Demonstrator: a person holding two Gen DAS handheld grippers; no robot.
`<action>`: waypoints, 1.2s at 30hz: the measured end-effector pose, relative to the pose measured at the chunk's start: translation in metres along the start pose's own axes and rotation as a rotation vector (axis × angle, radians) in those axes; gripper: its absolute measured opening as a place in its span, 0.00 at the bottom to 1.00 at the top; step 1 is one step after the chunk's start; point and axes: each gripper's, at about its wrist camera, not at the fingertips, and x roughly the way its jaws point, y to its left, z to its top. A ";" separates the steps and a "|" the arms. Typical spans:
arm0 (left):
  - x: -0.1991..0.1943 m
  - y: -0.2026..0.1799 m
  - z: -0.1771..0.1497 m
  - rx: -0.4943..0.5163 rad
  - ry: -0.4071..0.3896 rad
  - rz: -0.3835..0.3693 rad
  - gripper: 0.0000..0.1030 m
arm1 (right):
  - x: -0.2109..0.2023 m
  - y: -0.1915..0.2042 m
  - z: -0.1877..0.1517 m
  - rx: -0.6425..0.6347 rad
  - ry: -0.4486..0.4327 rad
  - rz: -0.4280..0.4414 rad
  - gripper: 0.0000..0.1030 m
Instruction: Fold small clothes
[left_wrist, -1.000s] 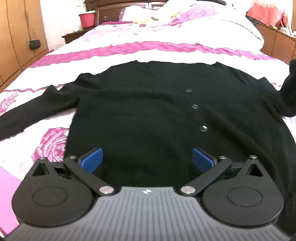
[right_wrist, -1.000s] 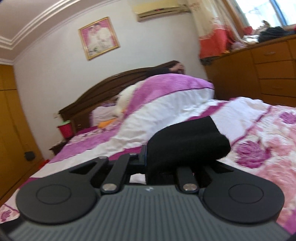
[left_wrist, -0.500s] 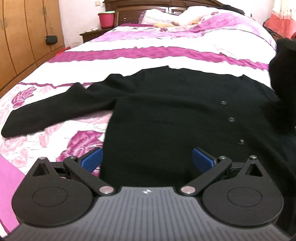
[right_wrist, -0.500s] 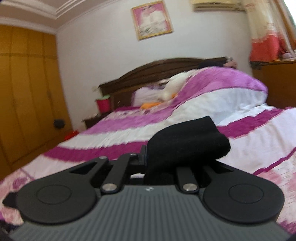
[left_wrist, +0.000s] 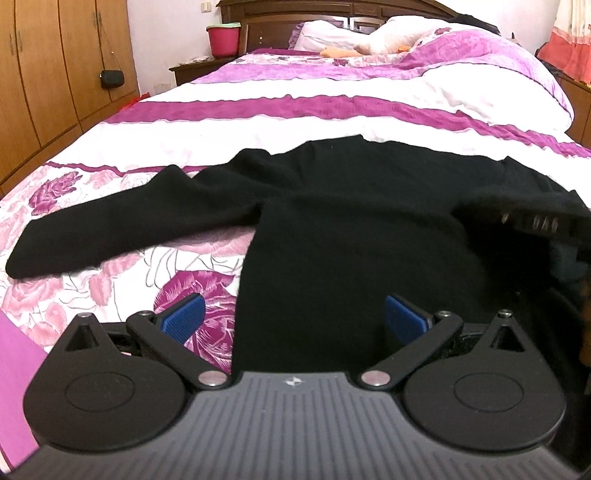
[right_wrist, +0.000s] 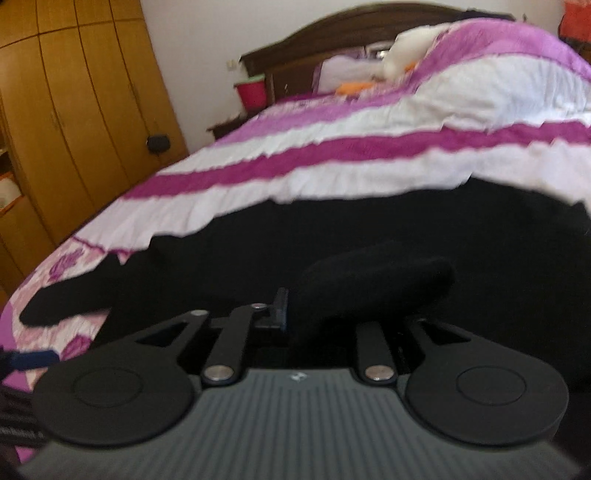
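Black knit filled your left wrist view: the cardigan (left_wrist: 351, 229) lay flat on the pink-and-white floral bedspread (left_wrist: 303, 122), one sleeve (left_wrist: 110, 229) stretched out toward nine o'clock. Your left gripper (left_wrist: 293, 317) hung over the hem, blue pads (left_wrist: 183, 317) spread wide, nothing between them. In your right wrist view, blurred, your right gripper (right_wrist: 332, 306) had just been easing its jaws apart, with the other sleeve's cuff (right_wrist: 376, 284) between them; you could not tell whether the pads pressed it. The cardigan's body (right_wrist: 332, 229) lay at twelve o'clock.
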 end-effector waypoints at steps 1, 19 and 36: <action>-0.001 0.001 0.001 -0.003 -0.002 -0.001 1.00 | 0.000 0.003 -0.002 -0.004 0.004 0.005 0.28; -0.018 -0.023 0.018 -0.034 -0.037 -0.099 1.00 | -0.102 -0.030 -0.026 0.038 -0.055 -0.001 0.49; 0.048 -0.045 0.040 -0.031 -0.004 -0.202 1.00 | -0.123 -0.093 -0.048 0.061 -0.011 -0.279 0.49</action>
